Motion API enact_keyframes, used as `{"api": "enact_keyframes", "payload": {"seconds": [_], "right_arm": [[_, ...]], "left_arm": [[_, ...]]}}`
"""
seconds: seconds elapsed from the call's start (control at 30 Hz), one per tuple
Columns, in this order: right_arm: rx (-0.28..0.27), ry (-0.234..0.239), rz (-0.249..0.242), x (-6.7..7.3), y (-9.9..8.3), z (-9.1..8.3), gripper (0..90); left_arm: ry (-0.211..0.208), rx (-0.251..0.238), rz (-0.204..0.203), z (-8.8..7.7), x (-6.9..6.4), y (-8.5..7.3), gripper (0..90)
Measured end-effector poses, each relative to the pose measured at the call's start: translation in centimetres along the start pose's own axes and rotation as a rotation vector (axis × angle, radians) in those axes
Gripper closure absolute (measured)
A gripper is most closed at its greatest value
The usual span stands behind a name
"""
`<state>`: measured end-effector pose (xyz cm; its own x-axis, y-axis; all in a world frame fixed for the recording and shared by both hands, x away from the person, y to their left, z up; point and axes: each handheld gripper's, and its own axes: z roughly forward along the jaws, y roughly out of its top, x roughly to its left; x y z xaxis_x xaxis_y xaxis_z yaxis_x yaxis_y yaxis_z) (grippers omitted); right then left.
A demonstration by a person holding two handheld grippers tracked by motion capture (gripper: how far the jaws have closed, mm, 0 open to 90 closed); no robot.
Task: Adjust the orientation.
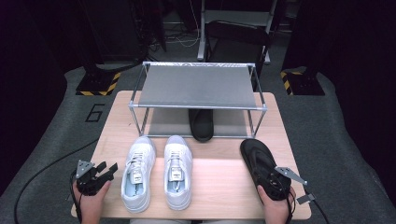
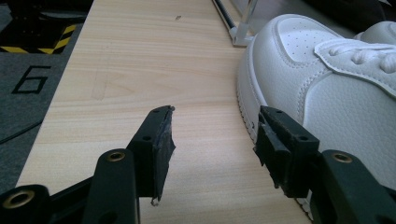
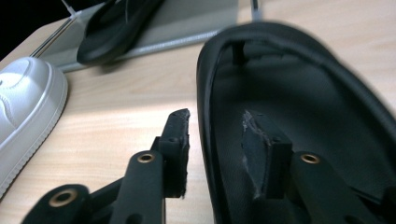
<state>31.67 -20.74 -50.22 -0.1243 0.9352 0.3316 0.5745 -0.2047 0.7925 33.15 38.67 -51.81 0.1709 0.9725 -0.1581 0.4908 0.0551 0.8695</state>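
- Right gripper point(image 3: 215, 135): fingers apart, straddling the inner edge of the black sandal point(image 1: 261, 165), which lies on the table point(image 1: 219, 186) at the right, in front of the shoe rack point(image 1: 198, 100). Contact with the pads cannot be confirmed.
- Seat the rim deep between the fingers before closing; grip near the heel.
- Left gripper point(image 2: 212, 142): fingers apart, empty, beside the white sneaker point(image 2: 327, 84).
- The second sandal point(image 1: 201, 123) sits on the rack's lower shelf; place its mate alongside it.

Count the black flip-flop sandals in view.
2. One black flip-flop sandal lies on the lower shelf of the metal-framed shoe rack; the other black flip-flop sandal lies on the table's right side, at the right gripper.
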Motion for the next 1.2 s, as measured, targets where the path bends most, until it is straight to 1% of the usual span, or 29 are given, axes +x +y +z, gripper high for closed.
{"api": "enact_keyframes", "payload": {"seconds": [0.07, 0.1, 0.13, 0.17, 0.2, 0.23, 0.27, 0.3, 0.37, 0.4, 0.47, 0.5, 0.53, 0.6, 0.63, 0.67, 0.73, 0.77, 0.8, 0.83, 0.9, 0.97, 1.03, 1.07, 1.13, 1.17, 1.2], "right_arm": [[0.018, -0.003, -0.001, -0.1, -0.2, 0.3, 70.1], [0.028, 0.002, 0.006, -0.1, -0.2, 0.4, 73.0], [0.027, 0.021, 0.012, -0.2, -0.2, 0.5, 76.7], [0.027, 0.021, 0.012, -0.2, -0.2, 0.5, 76.7], [0.031, 0.029, 0.004, 0.0, -0.2, 0.5, 81.5], [0.035, 0.017, -0.001, 0.1, -0.2, 0.5, 82.0], [0.033, 0.020, -0.008, 0.2, -0.2, 0.5, 82.5], [0.033, 0.020, -0.008, 0.2, -0.2, 0.5, 82.5], [0.030, 0.038, 0.009, 0.5, -0.2, 0.5, 82.8], [0.034, 0.042, 0.002, 0.7, -0.2, 0.6, 82.9], [0.035, 0.060, 0.005, 1.3, -0.3, 0.6, 82.9], [0.035, 0.060, 0.005, 1.3, -0.3, 0.6, 82.9], [0.039, 0.074, -0.013, 2.1, -0.5, 0.8, 82.9], [0.047, 0.095, -0.020, 3.1, -0.7, 1.0, 82.9], [0.047, 0.095, -0.020, 3.1, -0.7, 1.0, 82.9], [0.053, 0.105, -0.032, 3.7, -0.8, 1.2, 82.8], [0.064, 0.128, -0.047, 4.9, -1.1, 1.6, 82.8], [0.071, 0.152, -0.057, 5.9, -1.3, 2.0, 82.8], [0.077, 0.161, -0.062, 6.4, -1.4, 2.3, 82.8], [0.077, 0.161, -0.062, 6.4, -1.4, 2.3, 82.8], [0.086, 0.185, -0.067, 7.3, -1.7, 2.7, 82.6], [0.093, 0.195, -0.082, 8.0, -1.8, 3.0, 82.3], [0.095, 0.198, -0.088, 8.2, -1.9, 3.1, 81.1], [0.072, 0.215, -0.077, 7.9, -1.6, 2.6, 77.5], [0.053, 0.214, -0.068, 7.5, -1.2, 2.0, 74.9], [0.053, 0.214, -0.068, 7.5, -1.2, 2.0, 74.9], [0.024, 0.215, -0.054, 6.8, -0.6, 1.3, 71.7]], "left_arm": [[0.001, 0.002, -0.003, 0.0, 0.0, 0.0, 45.3], [0.001, 0.002, -0.003, 0.0, 0.0, 0.0, 45.3], [0.000, 0.001, -0.002, 0.0, 0.0, 0.0, 45.3], [0.000, 0.001, -0.002, 0.0, 0.0, 0.0, 45.3], [0.000, 0.001, 0.000, 0.0, 0.0, 0.0, 45.4], [0.000, 0.001, 0.000, 0.0, 0.0, 0.0, 45.3], [-0.003, 0.011, 0.003, 0.0, 0.0, 0.0, 45.3], [-0.003, 0.011, 0.003, 0.0, 0.0, 0.0, 45.3], [-0.004, 0.010, 0.002, 0.0, 0.0, 0.0, 45.3], [-0.003, 0.009, 0.003, 0.0, 0.0, 0.0, 45.3], [-0.003, 0.009, 0.002, 0.0, 0.0, 0.0, 45.3], [-0.003, 0.009, 0.002, 0.0, 0.0, 0.0, 45.3], [-0.001, 0.000, -0.001, 0.0, 0.0, 0.0, 45.3], [-0.002, 0.000, -0.001, 0.0, 0.0, 0.0, 45.3], [-0.002, 0.000, -0.001, 0.0, 0.0, 0.0, 45.3], [-0.004, 0.007, 0.001, 0.0, 0.0, 0.0, 45.3], [-0.004, 0.004, 0.001, 0.0, -0.1, 0.0, 45.4], [-0.001, -0.007, -0.001, 0.1, -0.1, 0.0, 45.3], [-0.006, 0.009, 0.001, 0.0, -0.1, 0.0, 45.3], [-0.006, 0.009, 0.001, 0.0, -0.1, 0.0, 45.3], [-0.005, 0.008, 0.002, 0.0, 0.0, 0.0, 45.3], [-0.003, -0.003, -0.001, 0.0, 0.0, 0.0, 45.4], [-0.004, 0.000, -0.001, 0.0, 0.0, 0.0, 45.4], [-0.005, -0.001, -0.004, 0.0, 0.0, 0.0, 45.3], [-0.004, -0.002, -0.005, 0.0, 0.0, 0.0, 45.3], [-0.004, -0.002, -0.005, 0.0, 0.0, 0.0, 45.3], [-0.005, 0.000, -0.003, 0.0, 0.0, 0.0, 45.3]]}}
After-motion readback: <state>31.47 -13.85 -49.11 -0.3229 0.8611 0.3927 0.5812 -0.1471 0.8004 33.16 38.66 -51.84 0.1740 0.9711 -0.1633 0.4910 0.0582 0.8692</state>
